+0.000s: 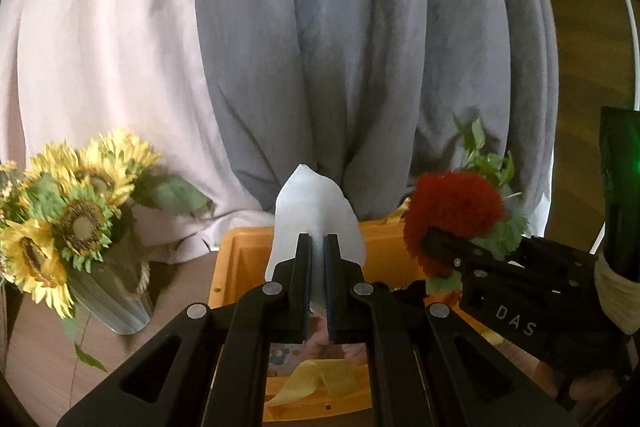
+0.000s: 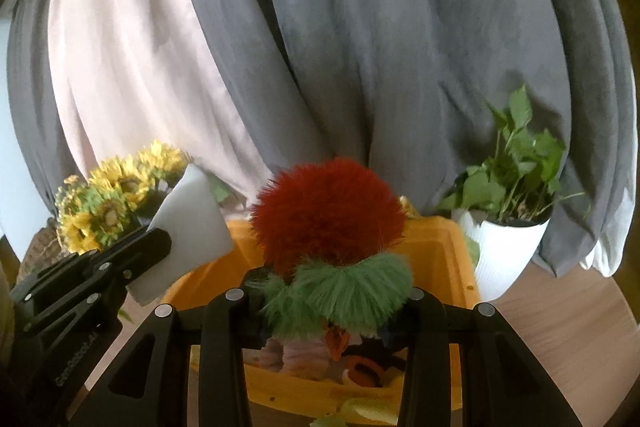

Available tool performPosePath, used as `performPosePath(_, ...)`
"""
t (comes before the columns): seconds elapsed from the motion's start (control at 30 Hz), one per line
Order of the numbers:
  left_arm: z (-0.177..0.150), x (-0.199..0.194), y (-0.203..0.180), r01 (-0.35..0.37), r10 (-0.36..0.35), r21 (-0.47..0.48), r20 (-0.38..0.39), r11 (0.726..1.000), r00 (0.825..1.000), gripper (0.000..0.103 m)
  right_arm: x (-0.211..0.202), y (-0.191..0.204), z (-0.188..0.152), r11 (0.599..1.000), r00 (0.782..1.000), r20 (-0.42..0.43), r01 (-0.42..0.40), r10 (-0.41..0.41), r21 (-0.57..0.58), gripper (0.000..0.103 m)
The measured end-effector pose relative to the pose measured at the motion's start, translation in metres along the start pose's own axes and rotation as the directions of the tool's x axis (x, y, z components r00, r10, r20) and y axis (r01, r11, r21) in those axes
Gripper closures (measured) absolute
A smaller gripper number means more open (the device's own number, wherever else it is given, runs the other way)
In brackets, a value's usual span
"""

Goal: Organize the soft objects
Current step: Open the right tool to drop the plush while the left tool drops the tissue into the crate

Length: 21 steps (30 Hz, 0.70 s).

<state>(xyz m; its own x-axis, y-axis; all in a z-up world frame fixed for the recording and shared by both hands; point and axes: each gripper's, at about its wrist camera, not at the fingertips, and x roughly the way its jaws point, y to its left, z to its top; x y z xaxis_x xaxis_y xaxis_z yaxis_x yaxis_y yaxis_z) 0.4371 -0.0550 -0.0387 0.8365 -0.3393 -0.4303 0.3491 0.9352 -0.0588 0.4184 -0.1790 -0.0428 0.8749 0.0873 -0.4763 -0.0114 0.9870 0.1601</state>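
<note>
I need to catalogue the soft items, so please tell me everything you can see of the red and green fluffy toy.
The fluffy toy has a round, dark red, long-haired top and a green furry collar below; nothing lower shows. It looks like soft plush. The right hand-held gripper is shut on it at the green part, holding it upright above the orange bin. Nothing else visibly touches it.

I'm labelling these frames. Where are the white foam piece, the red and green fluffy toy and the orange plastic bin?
White foam piece (image 1: 310, 205), left wrist view, upper face.
Red and green fluffy toy (image 2: 326, 211), right wrist view, red tuft.
Orange plastic bin (image 2: 456, 247), right wrist view, right rim.
</note>
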Motion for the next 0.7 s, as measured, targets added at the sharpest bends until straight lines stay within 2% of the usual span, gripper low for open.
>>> performPosePath(0.37,-0.013,0.035,0.007,-0.006,0.005,-0.006,-0.086,1.0,0.996,0.094,0.039,-0.01,-0.012,1.0,0.995,-0.102,-0.005,0.005,0.001,0.063)
performPosePath(0.43,-0.014,0.038,0.007,-0.007,0.007,-0.005,-0.097,1.0,0.995,0.09,0.046,-0.012,-0.013,1.0,0.992,-0.125,-0.007,0.007,-0.002,0.06)
performPosePath(0.47,-0.015,0.04,0.008,-0.008,0.007,-0.008,-0.105,1.0,0.994,0.085,0.049,-0.013,-0.014,1.0,0.99,-0.139,-0.008,0.008,-0.001,0.058)
performPosePath(0.53,-0.017,0.04,0.008,-0.014,0.013,-0.009,-0.109,1.0,0.994,0.076,0.052,-0.013,-0.016,1.0,0.987,-0.159,-0.002,0.002,-0.001,0.044)
performPosePath(0.6,-0.017,0.039,0.008,-0.021,0.021,-0.004,-0.107,1.0,0.994,0.072,0.054,-0.014,-0.017,1.0,0.987,-0.163,0.009,-0.01,-0.001,0.04)
performPosePath(0.7,-0.017,0.037,0.009,-0.034,0.033,-0.006,-0.106,0.999,0.994,0.067,0.053,-0.014,-0.017,1.0,0.987,-0.16,0.024,-0.024,-0.004,0.04)
